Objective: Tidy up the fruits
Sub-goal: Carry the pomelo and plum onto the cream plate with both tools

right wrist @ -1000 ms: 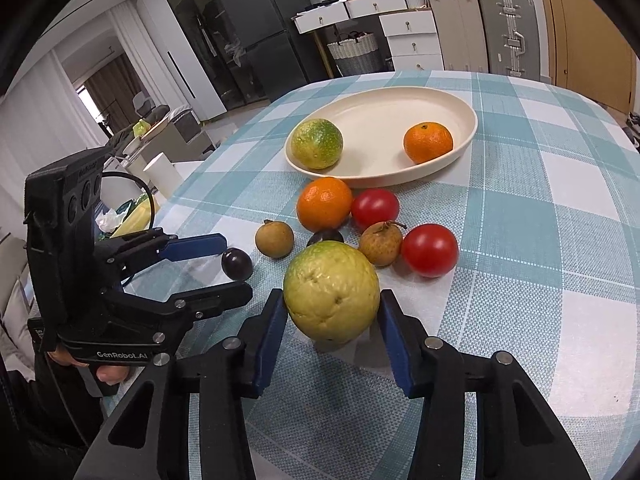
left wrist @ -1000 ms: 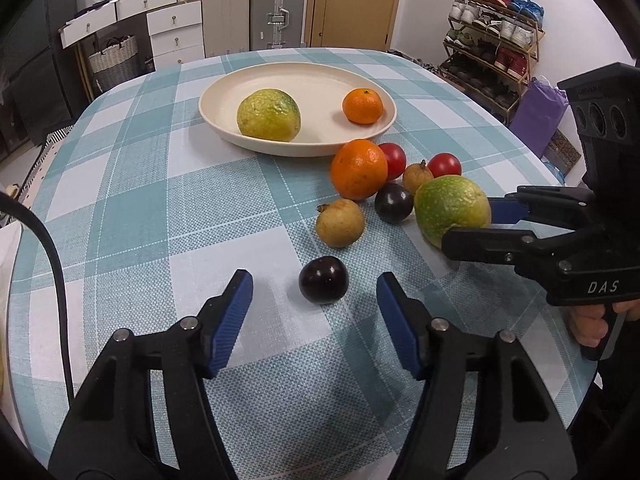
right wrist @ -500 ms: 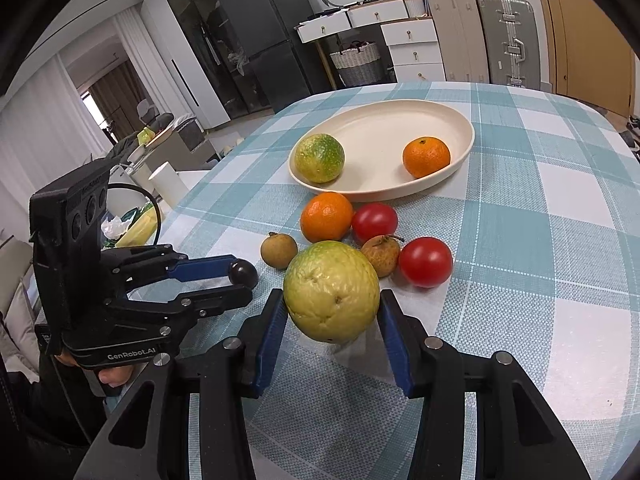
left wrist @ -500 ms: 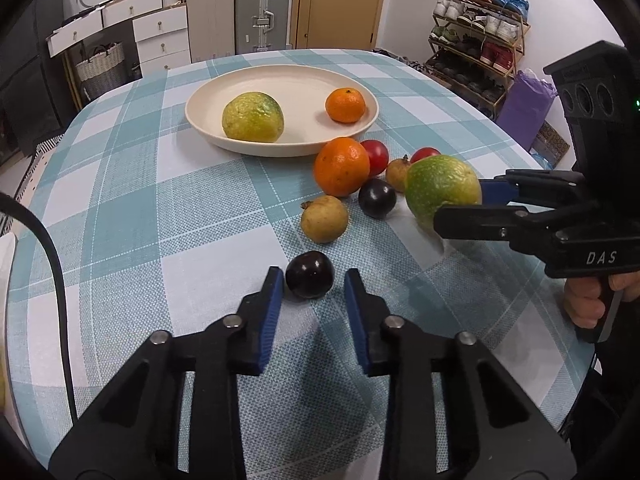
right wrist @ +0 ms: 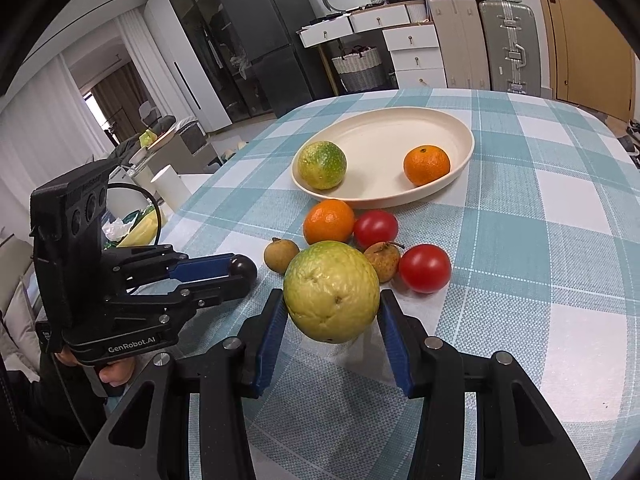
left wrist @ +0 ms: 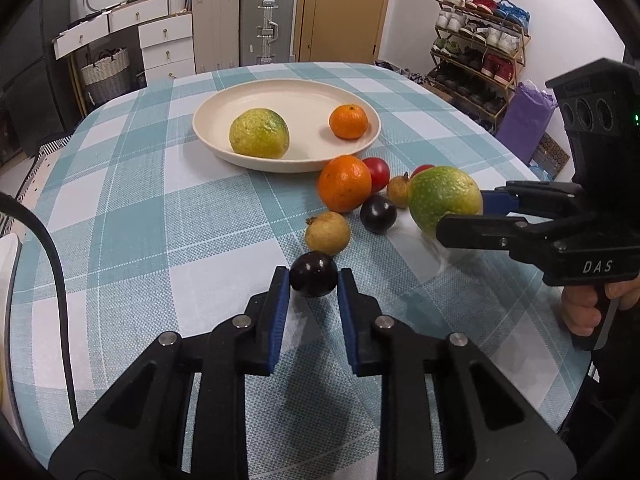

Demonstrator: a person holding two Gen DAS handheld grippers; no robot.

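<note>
While the left gripper pinches a dark plum between its blue pads, near the front of the checked tablecloth, the fruit sits just in front of a tan round fruit. Behind that lie a second dark plum and a large orange, the orange nearly touching the rim of the cream plate — which holds a yellow-green citrus and a small mandarin. Further right, two red tomatoes flank a brown speckled fruit. Farthest right, the right gripper clamps a big green-yellow citrus between its pads — lifted clear of the cloth, its shadow beneath.
</note>
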